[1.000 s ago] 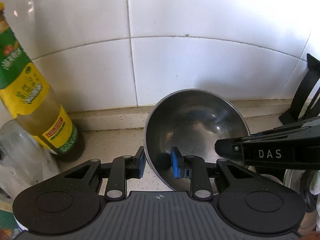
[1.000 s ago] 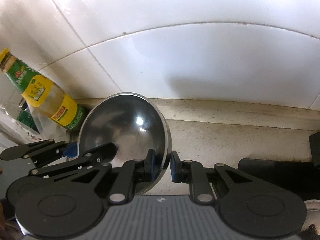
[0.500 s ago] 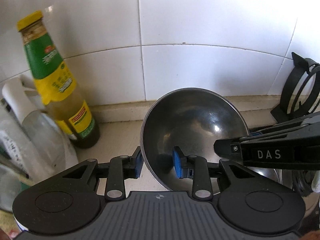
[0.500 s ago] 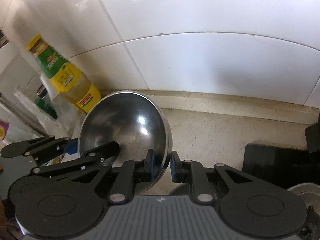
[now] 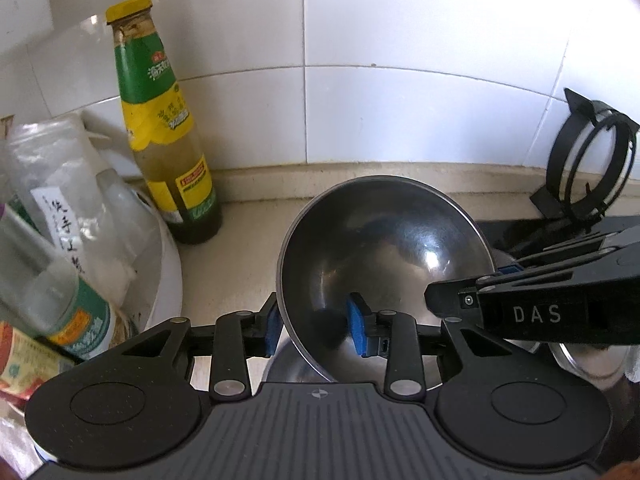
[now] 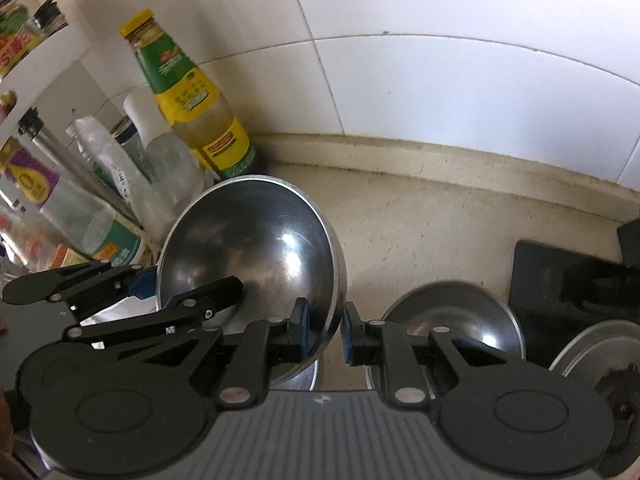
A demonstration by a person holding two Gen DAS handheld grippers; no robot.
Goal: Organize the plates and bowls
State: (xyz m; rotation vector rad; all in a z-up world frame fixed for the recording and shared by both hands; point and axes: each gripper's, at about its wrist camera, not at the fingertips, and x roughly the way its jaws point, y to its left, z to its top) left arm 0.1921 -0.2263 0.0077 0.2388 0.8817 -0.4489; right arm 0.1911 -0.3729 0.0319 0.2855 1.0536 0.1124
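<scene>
A steel bowl point(image 5: 384, 248) is held tilted in the air by both grippers; it also shows in the right wrist view point(image 6: 248, 248). My left gripper point(image 5: 316, 328) is shut on its left rim, one blue pad inside, one outside. My right gripper point(image 6: 324, 334) is shut on its right rim and shows from the side in the left wrist view point(image 5: 496, 276). A second steel bowl point(image 6: 452, 320) sits on the counter below, to the right. Another steel dish point(image 6: 592, 348) lies at the far right edge.
A green-and-yellow sauce bottle point(image 5: 164, 128) stands by the tiled wall. A white basin point(image 5: 168, 264) of bottles and jars crowds the left. A black stand point(image 5: 588, 160) and black mat point(image 6: 560, 284) are at right. Beige counter point(image 6: 432, 224) lies behind the bowls.
Both grippers have lifted the bowl and drawn back from the wall. More of the bottle, the basin and the second bowl below has come into view.
</scene>
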